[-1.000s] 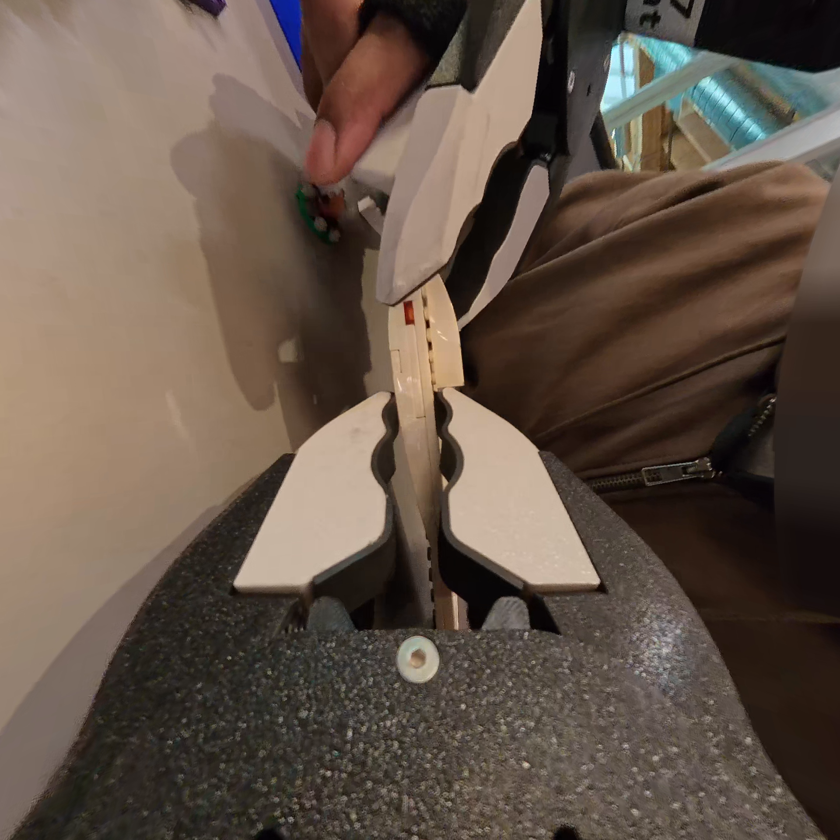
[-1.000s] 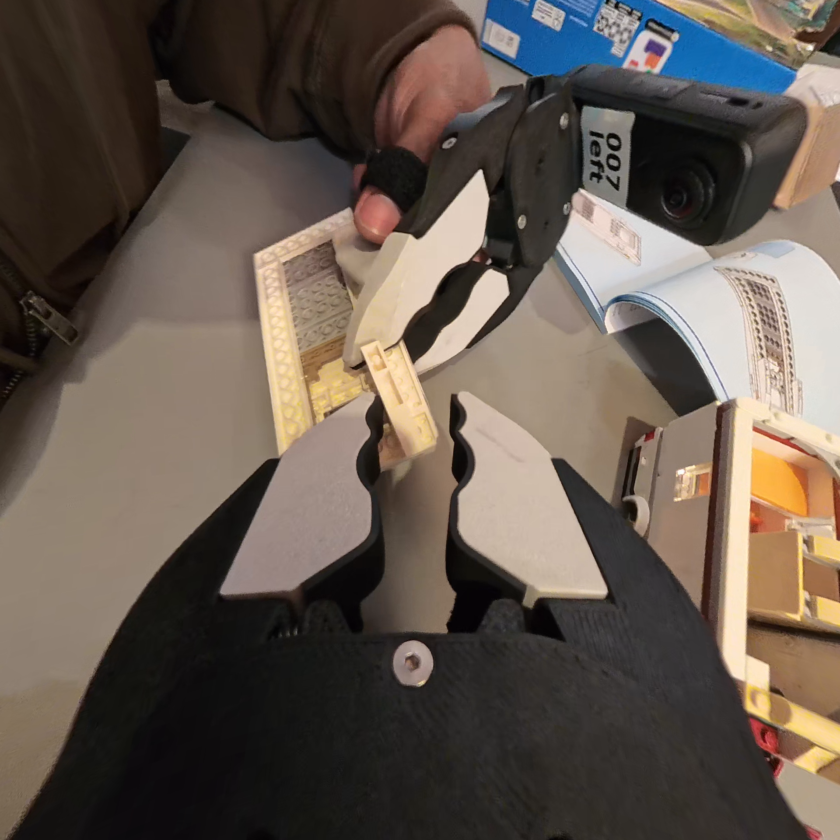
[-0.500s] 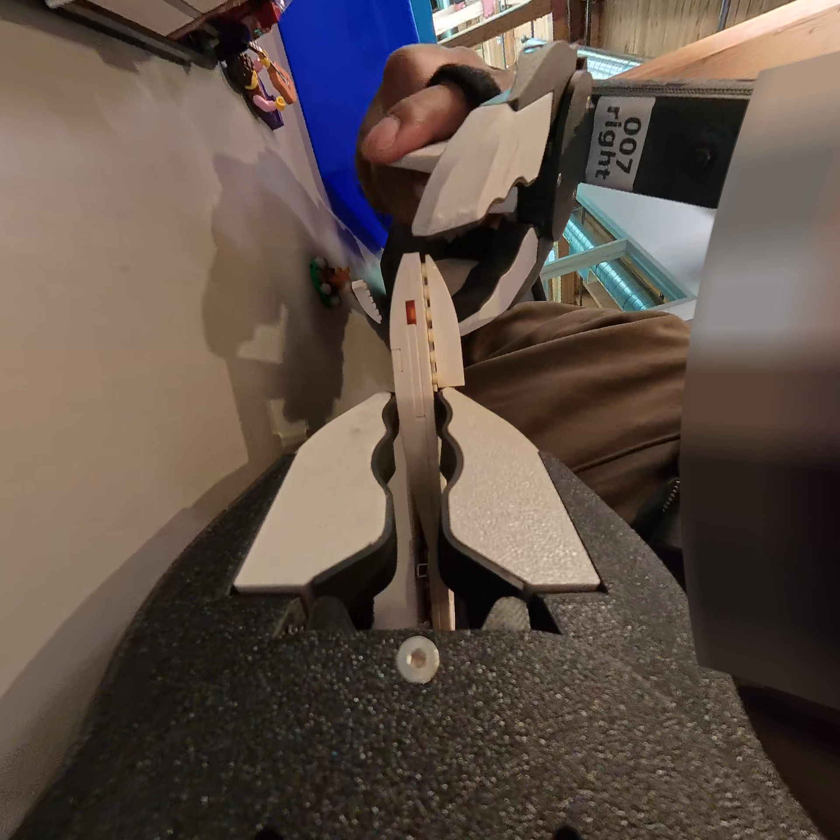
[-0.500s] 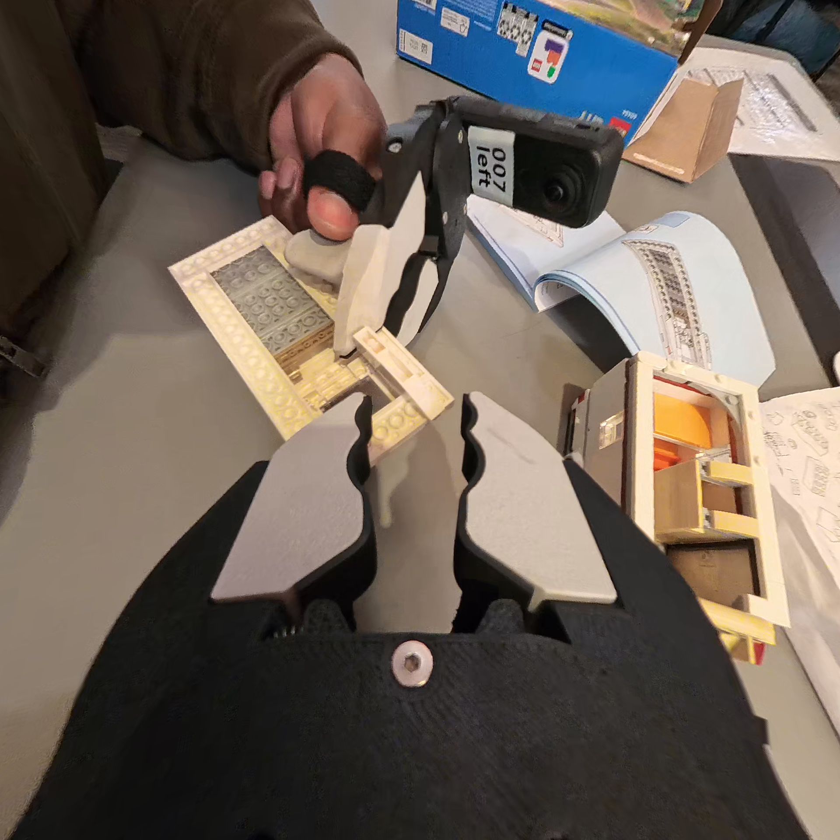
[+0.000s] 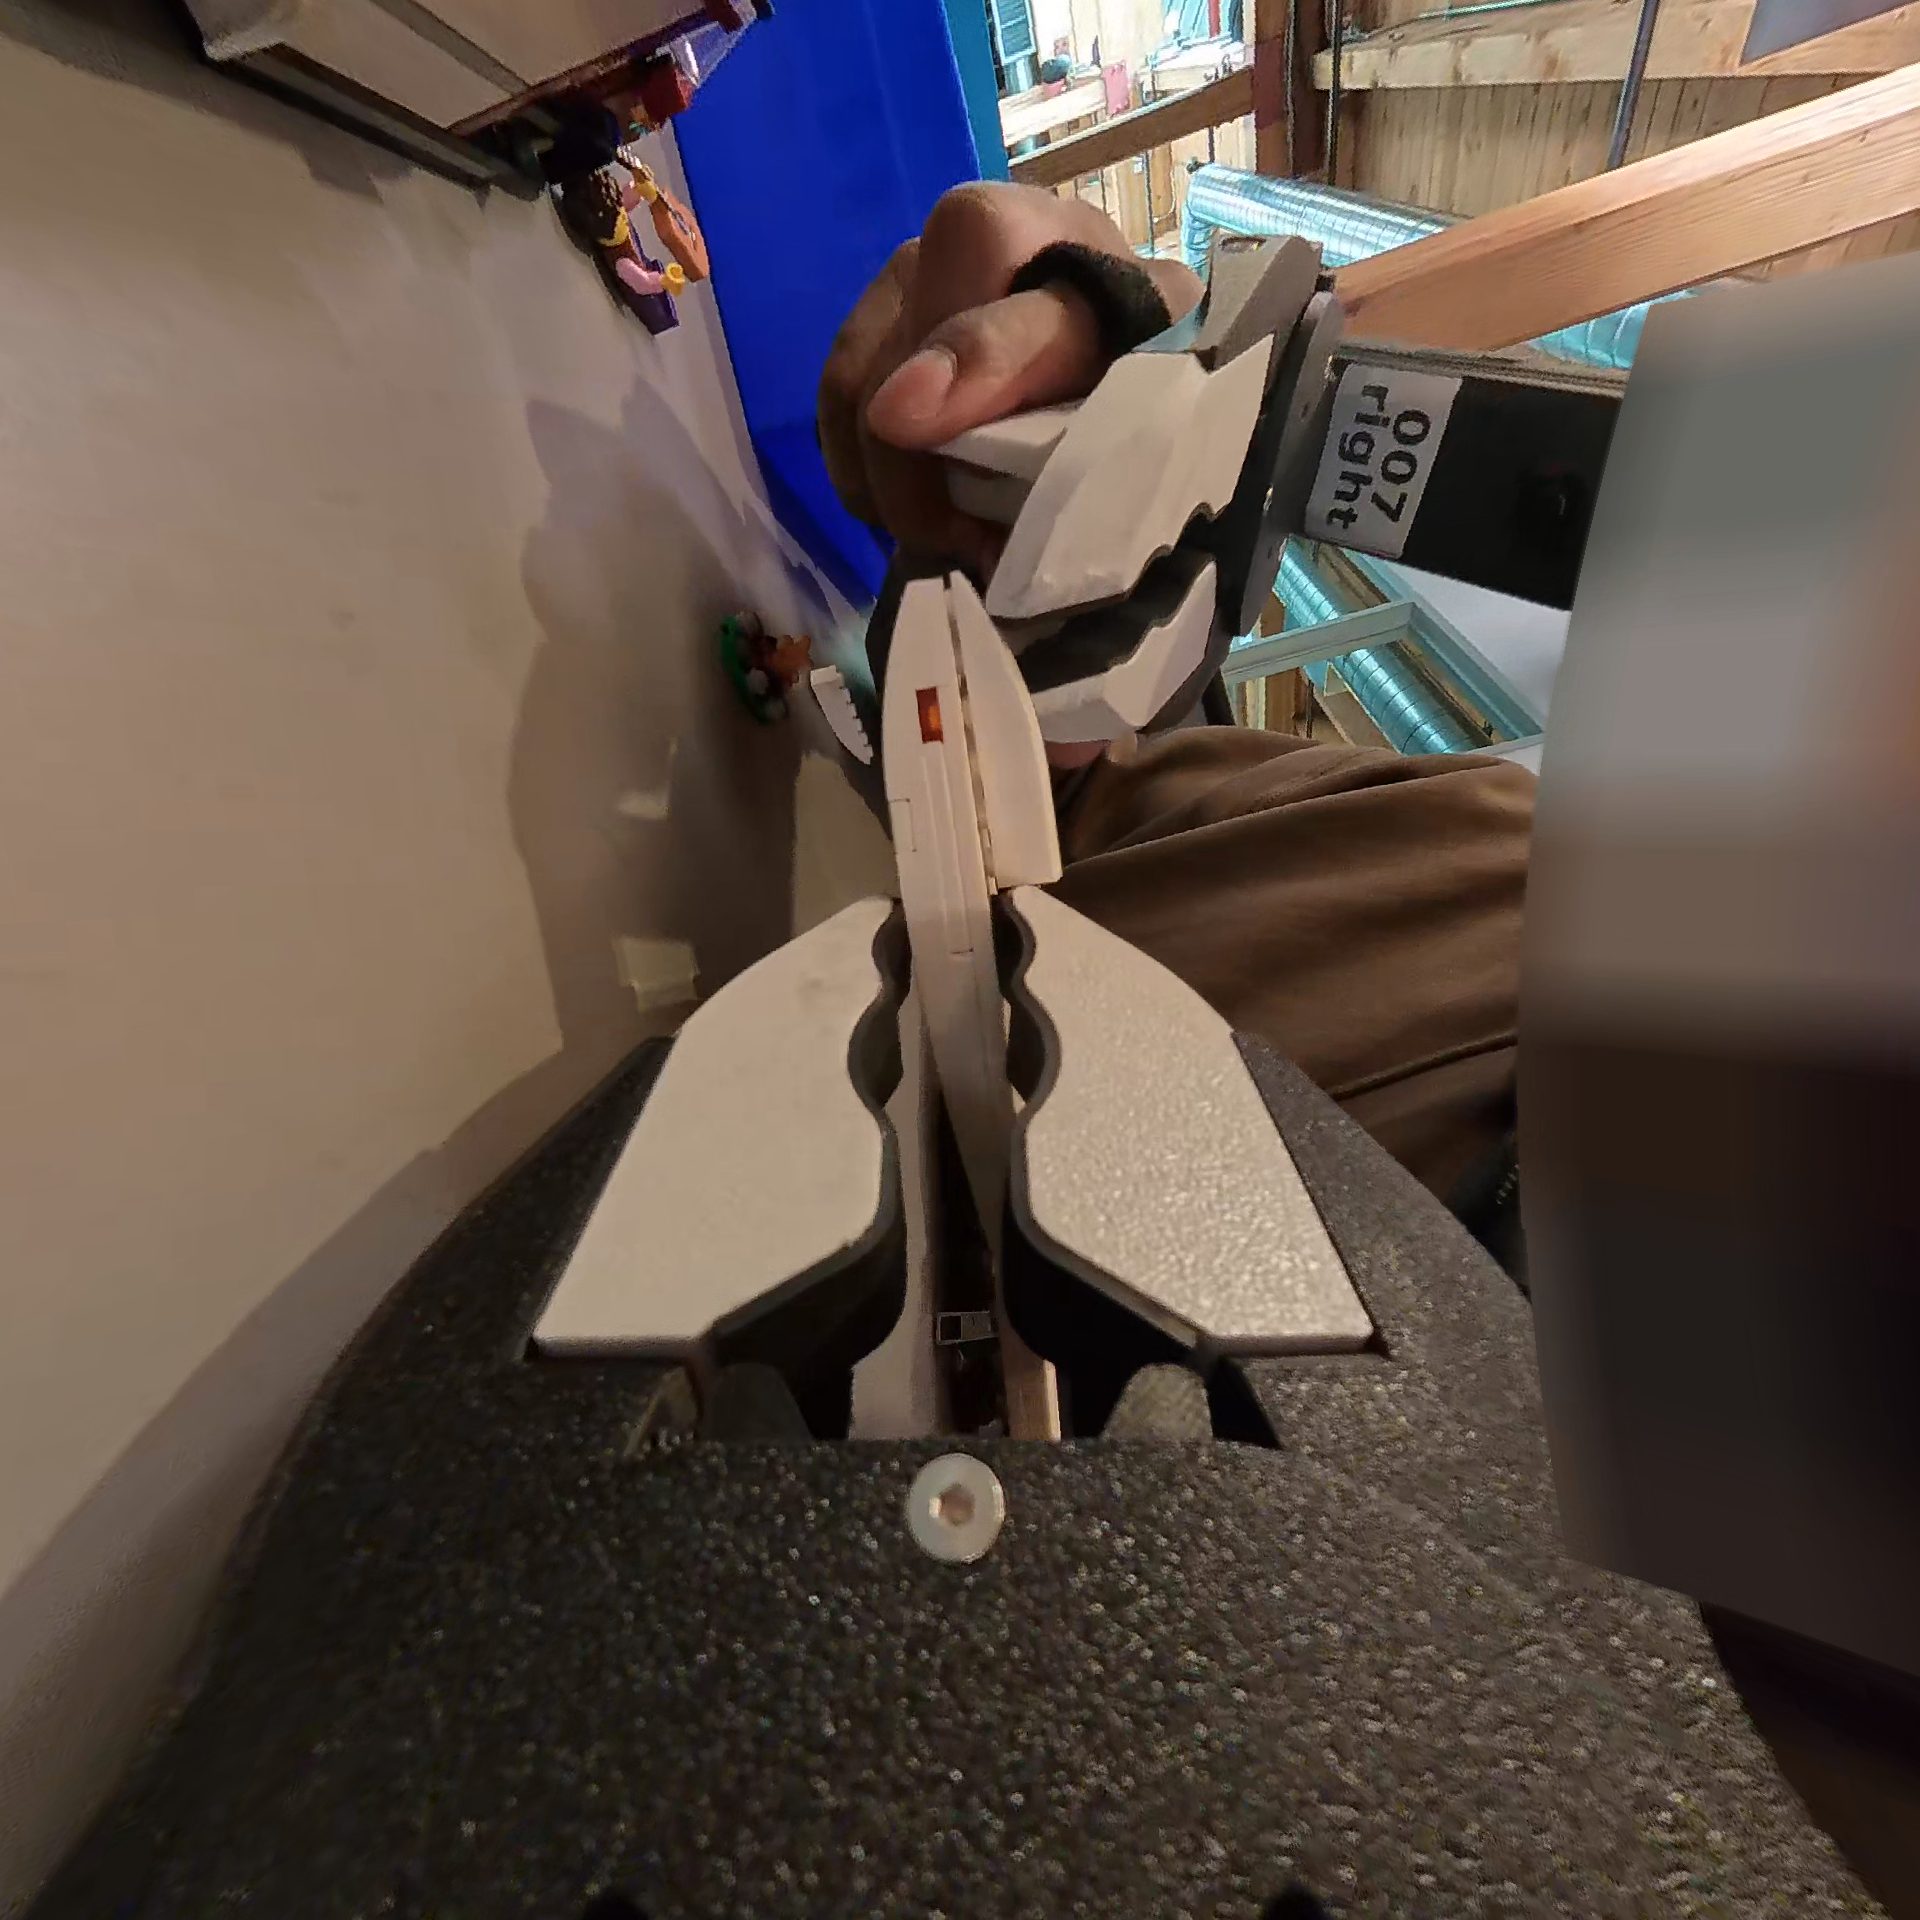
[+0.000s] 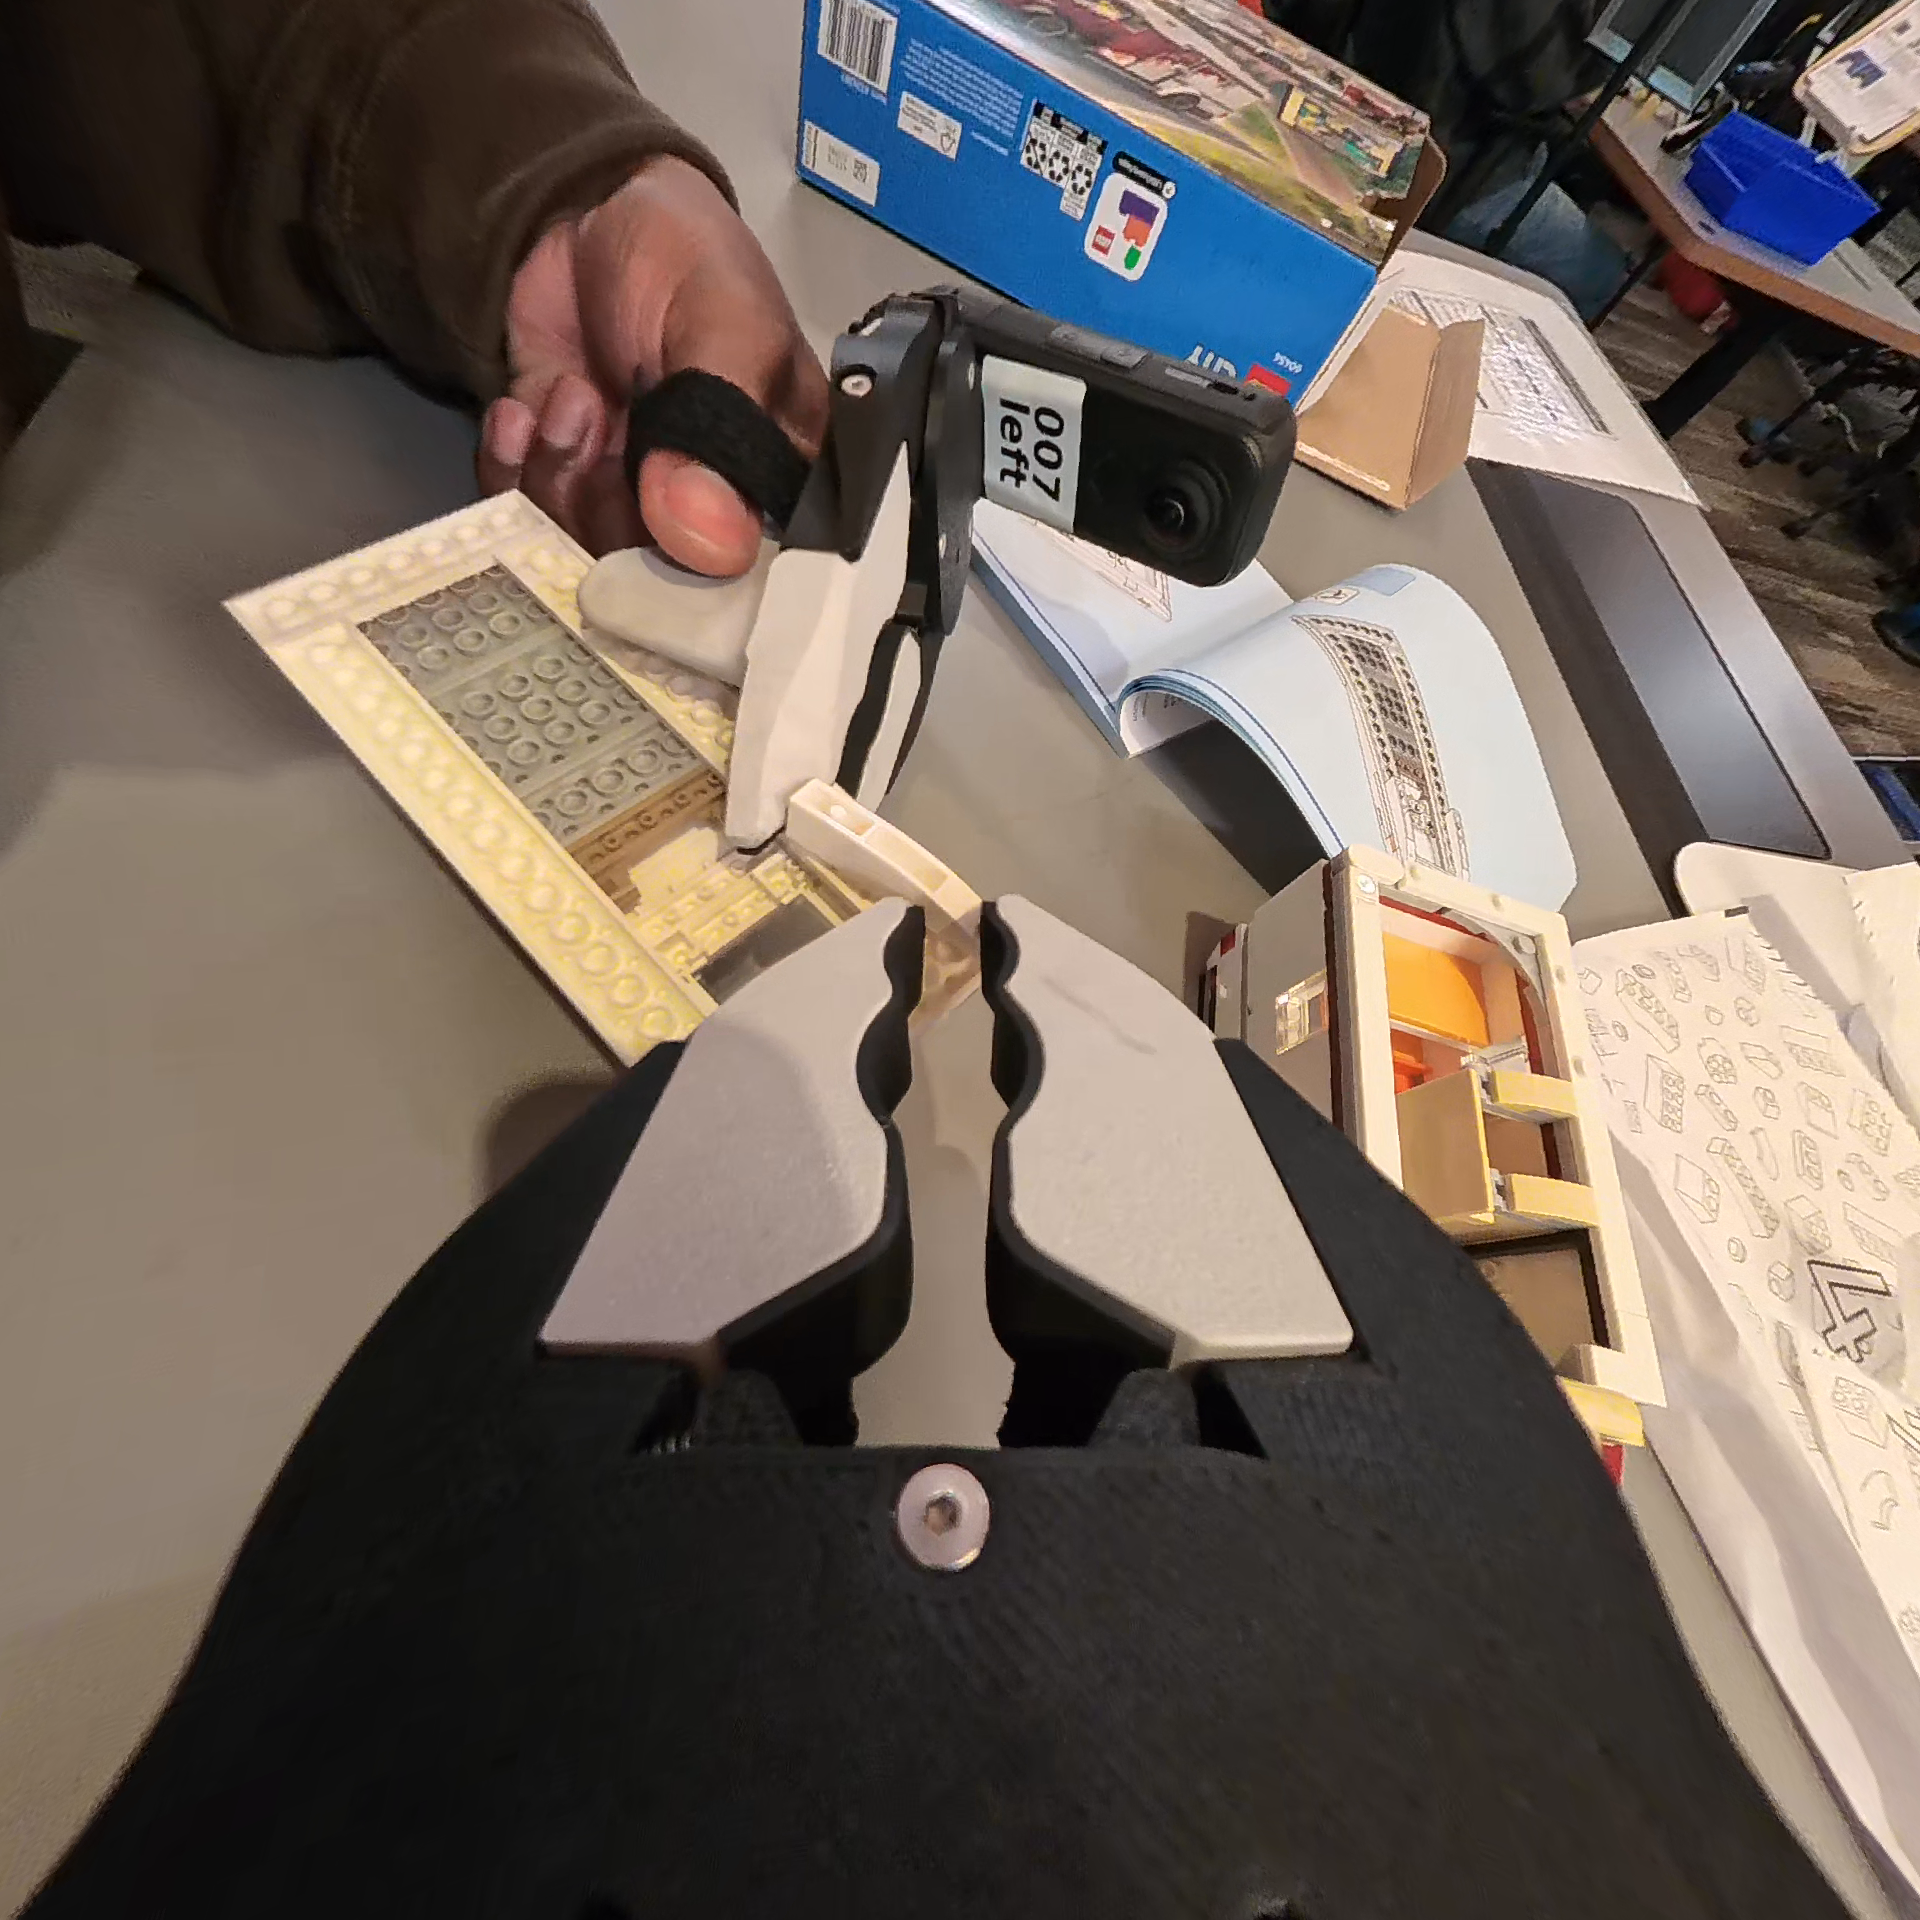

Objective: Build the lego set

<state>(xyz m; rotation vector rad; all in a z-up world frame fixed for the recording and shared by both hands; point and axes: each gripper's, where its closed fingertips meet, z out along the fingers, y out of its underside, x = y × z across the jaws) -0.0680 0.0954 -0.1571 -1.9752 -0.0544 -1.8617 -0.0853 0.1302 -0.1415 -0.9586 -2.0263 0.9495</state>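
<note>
My left gripper [image 5: 951, 914] is shut on a flat cream brick panel [image 5: 925, 790], seen edge-on in its view. In the right wrist view the panel [image 6: 499, 748] is a cream-rimmed plate with grey studs, low over the grey table, and the left gripper [image 6: 764, 821] pinches its edge. A white curved brick [image 6: 883, 857] sticks out from the panel's near end. My right gripper [image 6: 951, 920] is shut on that brick's near end, with a fingertip against each side. It also shows in the left wrist view [image 5: 1039, 665], at the panel's far tip.
A half-built model building [image 6: 1434, 1060] with an orange inside stands on the right, beside printed paper sheets [image 6: 1766, 1143]. An open booklet [image 6: 1351, 707], a blue box [image 6: 1091, 177] and a small cardboard box [image 6: 1392, 405] lie behind. A toy figure [image 5: 634, 249] and small loose bricks [image 5: 753, 665] lie on the table. My right fingertips sit around 4 cm from my left ones. Between my right fingertips and the toy figure [image 5: 634, 249] there is roughly 15 cm.
My right gripper moved in onto the white curved brick and its jaws went from wide apart to closed on its end. My left gripper kept its hold on the panel.
</note>
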